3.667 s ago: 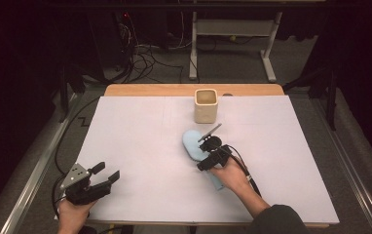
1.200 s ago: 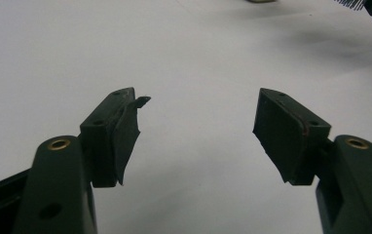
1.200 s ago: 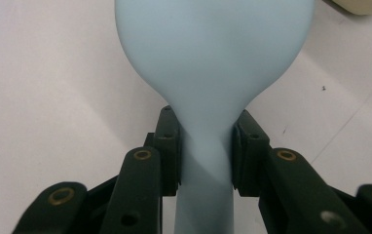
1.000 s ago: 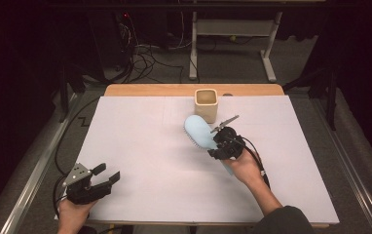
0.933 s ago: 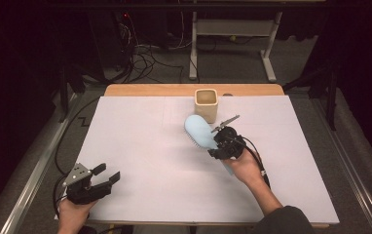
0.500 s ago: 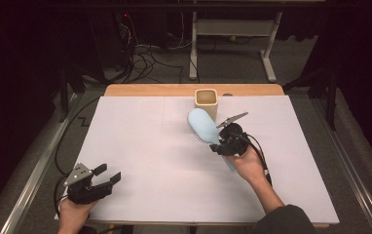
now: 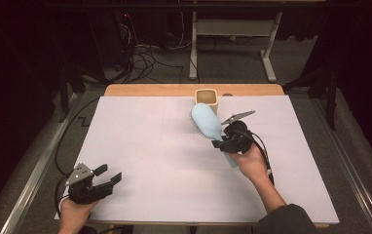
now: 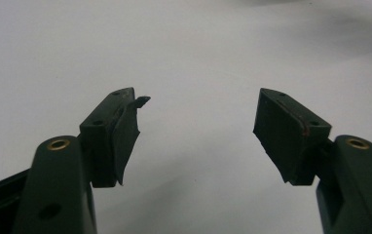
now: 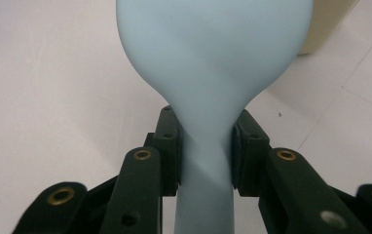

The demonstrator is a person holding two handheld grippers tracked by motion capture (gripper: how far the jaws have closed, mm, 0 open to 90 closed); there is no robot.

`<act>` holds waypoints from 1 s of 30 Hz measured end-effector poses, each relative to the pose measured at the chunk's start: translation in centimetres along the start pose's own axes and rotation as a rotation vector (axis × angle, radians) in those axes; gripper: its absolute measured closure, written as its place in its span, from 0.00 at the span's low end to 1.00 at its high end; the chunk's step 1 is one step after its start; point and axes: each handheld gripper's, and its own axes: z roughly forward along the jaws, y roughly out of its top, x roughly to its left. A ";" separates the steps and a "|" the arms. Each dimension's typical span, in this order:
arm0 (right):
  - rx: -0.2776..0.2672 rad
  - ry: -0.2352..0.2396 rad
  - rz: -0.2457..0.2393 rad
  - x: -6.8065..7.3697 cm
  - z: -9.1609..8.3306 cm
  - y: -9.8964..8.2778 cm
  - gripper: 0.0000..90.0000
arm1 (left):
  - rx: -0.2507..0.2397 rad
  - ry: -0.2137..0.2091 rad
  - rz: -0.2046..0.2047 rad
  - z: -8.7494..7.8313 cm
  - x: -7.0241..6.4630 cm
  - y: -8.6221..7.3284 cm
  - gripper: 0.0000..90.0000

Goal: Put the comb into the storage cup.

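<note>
High view: right gripper [image 7: 221, 142] sits right of frame centre, clenched on the neck of a light-blue hairbrush [image 7: 206, 122]. Brush is lifted off the white table cover [image 7: 145, 141]; head tilts up and to the upper left, bristles facing down-left, tip just below the beige square cup [image 7: 207, 99] near the top edge of the cover. Can't tell if brush and cup touch. Handle end sticks out below the right hand [image 7: 249, 161], toward lower right. Grey plate of that gripper points upper right, cable trails along the wrist.

Right gripper view: both black jaws press the brush [image 9: 213, 63] neck from either side, w/ the broad smooth back of the head in the upper half of the frame; handle runs down between the jaws to the bottom edge. Cup corner [image 9: 327, 29] peeks in at upper right, behind the head.

Left gripper [image 7: 103, 179] at lower left of the high view, at the cover's near edge, held by the left hand [image 7: 74, 214], jaws spread, pointing right. Left gripper view: jaws wide apart, nothing between them, just the white cover [image 8: 198, 58] beyond; left pad [image 8: 125, 131] has a torn, curled top corner.
</note>
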 end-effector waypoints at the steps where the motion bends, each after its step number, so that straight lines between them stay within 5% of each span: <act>1: -0.003 0.002 0.001 0.0 0.0 0.0 0.78 | -0.001 0.002 0.001 0.0 0.0 0.0 0.37; 30: -0.128 0.015 0.012 -1.2 -1.4 2.5 0.78 | 0.001 0.005 -0.009 0.2 0.1 0.0 0.38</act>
